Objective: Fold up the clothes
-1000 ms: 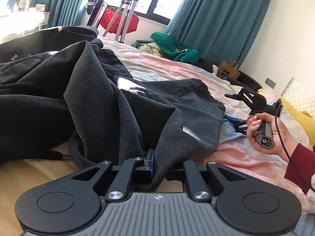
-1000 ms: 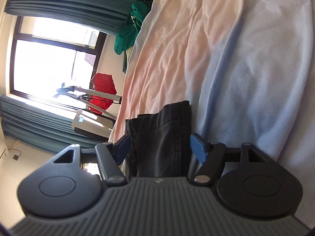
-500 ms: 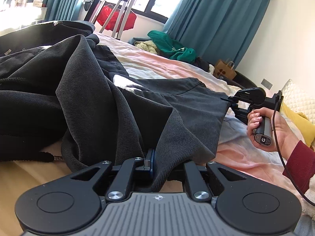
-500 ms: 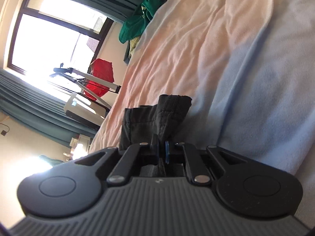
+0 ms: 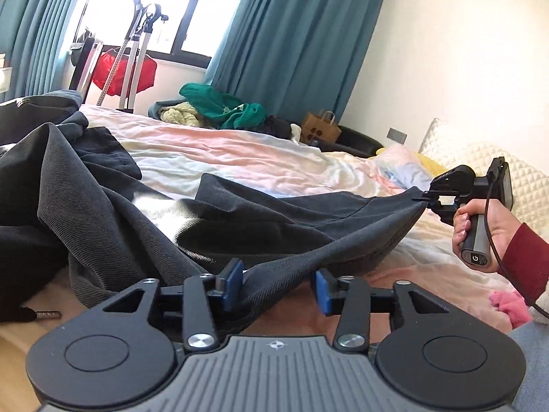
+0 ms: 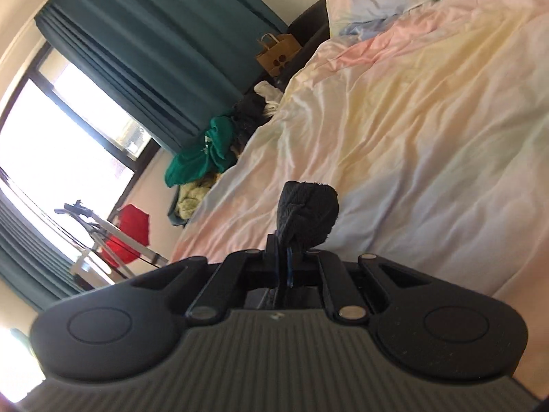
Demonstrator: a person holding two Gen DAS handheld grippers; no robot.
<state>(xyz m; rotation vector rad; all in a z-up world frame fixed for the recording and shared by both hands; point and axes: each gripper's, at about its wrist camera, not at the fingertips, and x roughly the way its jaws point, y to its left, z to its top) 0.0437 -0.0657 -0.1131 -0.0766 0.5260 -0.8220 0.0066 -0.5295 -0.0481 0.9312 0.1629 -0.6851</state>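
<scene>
Your bed [image 5: 240,158], covered in a rumpled pastel sheet of pink, yellow and pale blue, fills most of both views. The dark grey ribbed-fabric garment [image 5: 144,213] lies heaped on its near left side and stretches in a long band across to the right, where its far corner is raised off the sheet. Teal curtains [image 5: 291,34] hang at the window behind, with a green garment [image 5: 226,110] bunched at the bed's far edge and a brown paper bag [image 5: 320,127] beside it. Your left tongs [image 5: 276,286] have just been opening: the blue pads stand apart, and a fold of the dark garment lies between them, against the left pad only. Your right tongs [image 6: 287,257] are pressed together on the garment's corner, and a bunched tuft sticks out past their tips. Your right hand [image 5: 487,226], in a dark red sleeve, grips their handle.
</scene>
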